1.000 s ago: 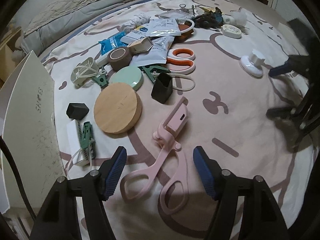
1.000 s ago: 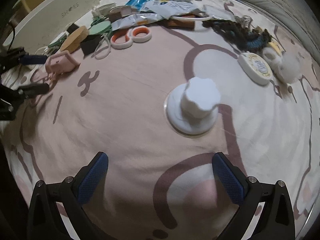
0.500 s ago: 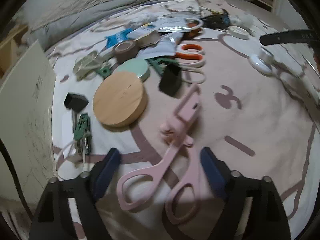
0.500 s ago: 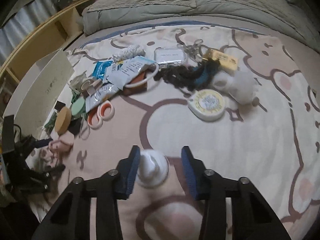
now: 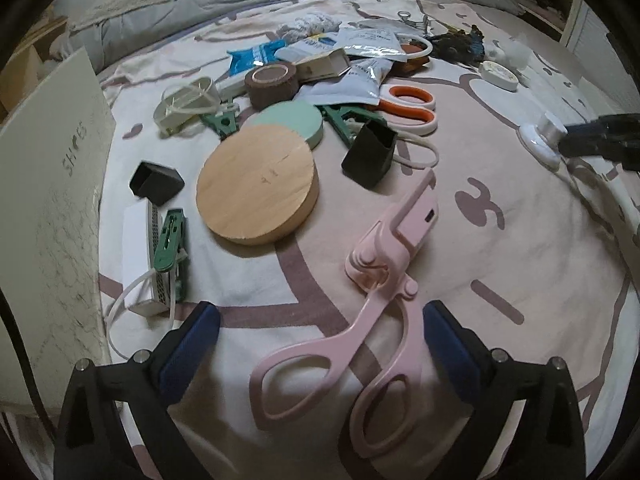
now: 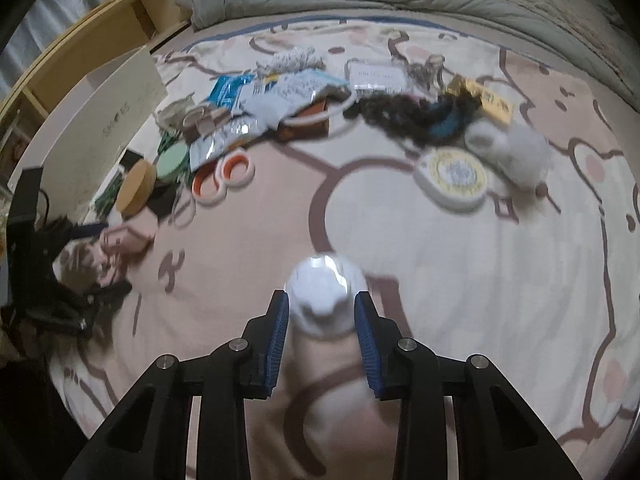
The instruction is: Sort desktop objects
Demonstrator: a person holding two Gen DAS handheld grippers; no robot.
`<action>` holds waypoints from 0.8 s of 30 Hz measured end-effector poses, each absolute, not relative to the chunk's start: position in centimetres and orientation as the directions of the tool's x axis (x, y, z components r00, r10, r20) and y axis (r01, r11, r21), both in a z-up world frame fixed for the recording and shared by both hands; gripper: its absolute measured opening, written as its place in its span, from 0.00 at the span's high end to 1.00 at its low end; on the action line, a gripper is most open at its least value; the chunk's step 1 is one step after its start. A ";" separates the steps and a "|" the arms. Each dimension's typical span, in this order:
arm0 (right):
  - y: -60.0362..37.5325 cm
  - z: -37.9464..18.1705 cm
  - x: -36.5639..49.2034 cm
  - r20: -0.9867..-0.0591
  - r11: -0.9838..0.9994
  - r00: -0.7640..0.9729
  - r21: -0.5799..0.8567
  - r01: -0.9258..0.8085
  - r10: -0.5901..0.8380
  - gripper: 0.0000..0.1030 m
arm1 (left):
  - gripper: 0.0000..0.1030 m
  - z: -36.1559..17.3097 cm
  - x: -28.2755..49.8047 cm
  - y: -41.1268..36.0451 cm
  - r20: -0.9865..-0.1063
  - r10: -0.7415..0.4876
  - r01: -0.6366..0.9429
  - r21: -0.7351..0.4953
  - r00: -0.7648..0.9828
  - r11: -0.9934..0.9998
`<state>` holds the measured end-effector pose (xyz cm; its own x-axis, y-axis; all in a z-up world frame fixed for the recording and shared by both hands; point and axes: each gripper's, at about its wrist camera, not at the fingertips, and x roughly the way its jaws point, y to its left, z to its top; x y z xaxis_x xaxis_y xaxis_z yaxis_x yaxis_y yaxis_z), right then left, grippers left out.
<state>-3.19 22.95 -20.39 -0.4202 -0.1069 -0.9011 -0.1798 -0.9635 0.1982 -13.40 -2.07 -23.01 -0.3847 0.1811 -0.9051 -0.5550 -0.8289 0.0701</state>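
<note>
My right gripper (image 6: 321,322) is shut on a white knob-topped suction hook (image 6: 324,294) and holds it above the blanket; it also shows at the right edge of the left wrist view (image 5: 542,136). My left gripper (image 5: 320,336) is open, its blue pads either side of the handles of a pink scissor-shaped tool (image 5: 372,280) that lies on the blanket. A round wooden disc (image 5: 258,190) lies just beyond.
A pile of small items lies further back: orange-handled scissors (image 5: 404,110), mint disc (image 5: 294,122), brown tape roll (image 5: 272,82), black caps (image 5: 370,154), packets, a white round tape case (image 6: 452,176). A white box lid (image 5: 44,216) stands at the left.
My right gripper closed on the white hook and lifted it off the blanket. My left gripper moved slightly forward around the pink tool's handles.
</note>
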 end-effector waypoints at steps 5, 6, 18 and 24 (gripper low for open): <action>22.7 -20.9 -2.3 -0.910 -0.965 -0.401 0.192 -0.177 -0.107 0.66 | 0.31 -22.3 -12.5 -1.1 -0.897 0.207 -0.603 0.078 -0.390 -0.794; 22.8 -20.8 -2.3 -0.908 -0.964 -0.405 0.196 -0.178 -0.110 0.66 | 0.35 -22.2 -12.3 -1.0 -0.897 0.210 -0.607 0.079 -0.389 -0.790; 21.8 -20.8 -3.6 -0.896 -0.984 -0.438 0.131 -0.123 -0.064 0.18 | 0.59 -21.9 -12.1 -0.4 -0.899 0.242 -0.641 0.054 -0.365 -0.766; 21.7 -22.3 -4.9 -0.916 -0.988 -0.401 0.080 -0.134 -0.020 0.18 | 0.68 -21.7 -12.3 -0.3 -0.899 0.263 -0.644 0.027 -0.350 -0.765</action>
